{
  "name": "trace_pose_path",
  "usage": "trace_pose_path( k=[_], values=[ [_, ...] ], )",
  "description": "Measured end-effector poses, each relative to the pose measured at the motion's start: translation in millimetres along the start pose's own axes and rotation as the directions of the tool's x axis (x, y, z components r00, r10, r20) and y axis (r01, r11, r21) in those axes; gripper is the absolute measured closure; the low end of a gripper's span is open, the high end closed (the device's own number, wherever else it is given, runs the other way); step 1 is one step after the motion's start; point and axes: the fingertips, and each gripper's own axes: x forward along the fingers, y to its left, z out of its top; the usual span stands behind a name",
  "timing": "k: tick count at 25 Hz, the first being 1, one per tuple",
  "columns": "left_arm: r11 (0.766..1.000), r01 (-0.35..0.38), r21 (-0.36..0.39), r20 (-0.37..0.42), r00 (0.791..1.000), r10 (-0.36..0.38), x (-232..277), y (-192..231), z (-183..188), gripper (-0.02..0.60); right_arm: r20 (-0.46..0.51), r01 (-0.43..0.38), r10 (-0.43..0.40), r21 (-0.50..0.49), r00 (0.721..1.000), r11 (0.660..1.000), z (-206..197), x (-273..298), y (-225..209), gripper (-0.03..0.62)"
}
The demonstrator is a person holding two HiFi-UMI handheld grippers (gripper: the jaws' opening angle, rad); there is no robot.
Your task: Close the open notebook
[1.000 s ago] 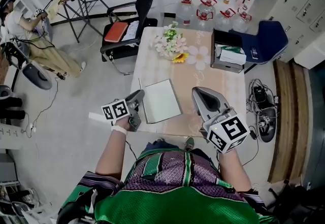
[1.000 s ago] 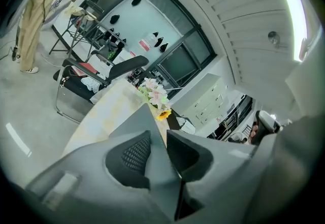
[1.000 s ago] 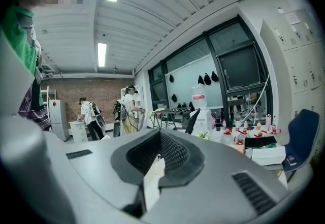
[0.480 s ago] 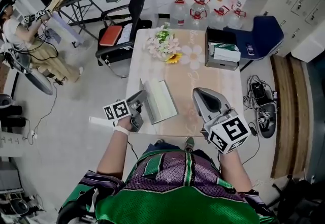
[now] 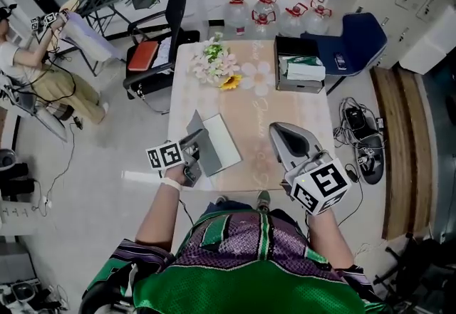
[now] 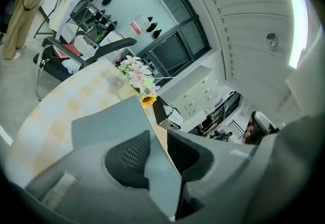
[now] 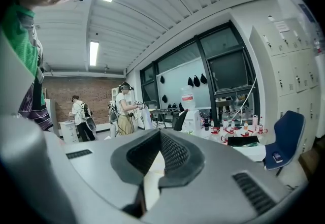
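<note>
**Closing the notebook, mid-fold.** The notebook [image 5: 222, 147] lies on the counter [image 5: 285, 102], left of centre in the head view and near the counter's lower edge. Its right half is flat and its left cover [image 5: 195, 126] is raised to about upright. My left hand-held gripper [image 5: 197, 142] reaches in from the lower left. In the left gripper view the cover runs edge-on between its two jaws, which stand a narrow way apart. A dark gap shows on either side of the sheet, so I judge that the pads guide it rather than clamp it. My right hand-held gripper [image 5: 278, 129] hovers over bare counter to the right of the notebook, well apart from it, its jaw tips together with nothing between them. I read the step in hand as swinging the cover over the spine toward the flat half. The next move calls for carrying the left hand-held gripper rightward and downward along the cover's arc until the cover lies on the pages, then drawing the jaws off its edge. The flowers [image 5: 214, 63] and the box [image 5: 299, 67] at the top of the counter stand well apart from that path.
</note>
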Motion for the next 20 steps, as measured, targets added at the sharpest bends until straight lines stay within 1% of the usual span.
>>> trace_pose_path(
  k=[7, 10, 13, 17, 20],
  values=[
    [0.999, 0.038, 0.016, -0.03, 0.999, -0.038, 21.2, -15.5, -7.6, 0.485, -0.009, 0.032, -0.032, 0.007, 0.999, 0.999, -4.1, -11.2, -14.4, 0.594],
    [0.998, 0.057, 0.016, -0.042, 0.998, -0.056, 32.3, -28.0, -12.9, 0.485, -0.007, 0.033, -0.033, 0.016, 0.999, 0.999, -4.5, -15.3, -22.9, 0.594],
    [0.997, 0.072, 0.033, -0.054, 0.996, -0.07, 37.9, -42.5, -17.1, 0.485, 0.004, 0.036, -0.036, 0.039, 0.999, 0.999, -0.7, -11.4, -31.3, 0.594],
    [0.996, 0.066, 0.057, -0.049, 0.997, -0.064, 31.8, -51.2, -17.2, 0.486, 0.034, 0.017, -0.019, 0.047, 0.999, 0.999, 10.9, -1.6, -31.8, 0.594],
    [0.997, 0.044, 0.067, -0.049, 0.998, -0.041, 23.3, -45.6, -17.2, 0.485, 0.051, 0.001, -0.003, 0.038, 0.999, 0.999, 16.9, 0.3, -28.2, 0.594]
  ],
)
